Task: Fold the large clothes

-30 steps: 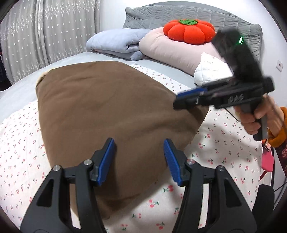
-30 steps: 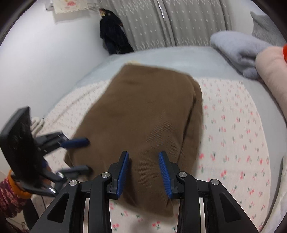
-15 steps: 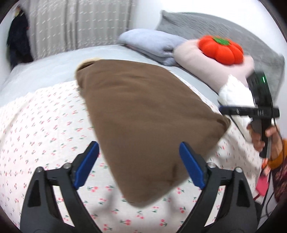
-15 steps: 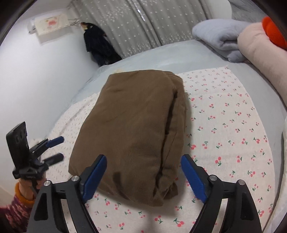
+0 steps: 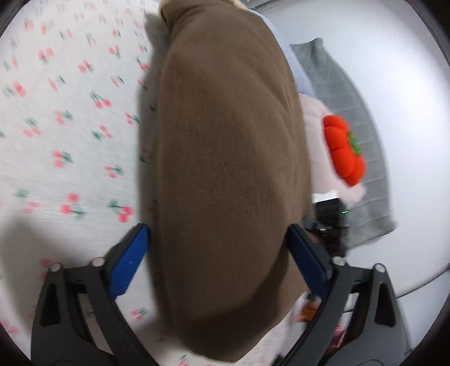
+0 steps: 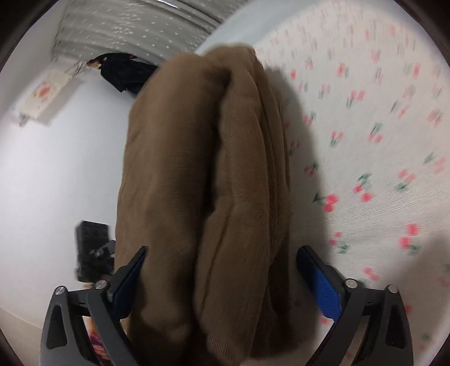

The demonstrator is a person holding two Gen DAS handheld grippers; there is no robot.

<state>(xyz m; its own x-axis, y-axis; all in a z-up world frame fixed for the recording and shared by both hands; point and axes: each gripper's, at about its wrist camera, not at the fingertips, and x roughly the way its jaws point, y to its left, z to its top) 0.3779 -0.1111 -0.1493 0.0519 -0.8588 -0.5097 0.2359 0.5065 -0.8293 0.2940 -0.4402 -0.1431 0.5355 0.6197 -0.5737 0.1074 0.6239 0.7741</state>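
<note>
A folded brown garment (image 5: 225, 140) lies as a thick bundle on the cherry-print sheet (image 5: 70, 126). My left gripper (image 5: 218, 233) straddles one end of it. Its blue pads (image 5: 129, 261) sit wide on either side and the jaws are closing slightly. In the right wrist view the same bundle (image 6: 197, 169) shows its stacked fold edges. My right gripper (image 6: 222, 253) straddles that end with its jaws still opening. Its right pad (image 6: 317, 281) stands clear of the cloth. Each gripper body shows past the bundle in the other view, the right gripper's body (image 5: 329, 219) and the left gripper's body (image 6: 92, 253).
A red tomato-shaped cushion (image 5: 343, 152) rests on a pink pillow (image 5: 317, 132) by the grey quilted headboard (image 5: 351, 93). In the right wrist view a dark coat (image 6: 123, 73) hangs near grey curtains (image 6: 140, 25). Cherry-print sheet (image 6: 365, 140) spreads beside the bundle.
Both grippers have dropped toward the bundle and rolled onto their sides, so the views are tilted. Their jaws have spread much wider and now sit around the garment's two ends.
</note>
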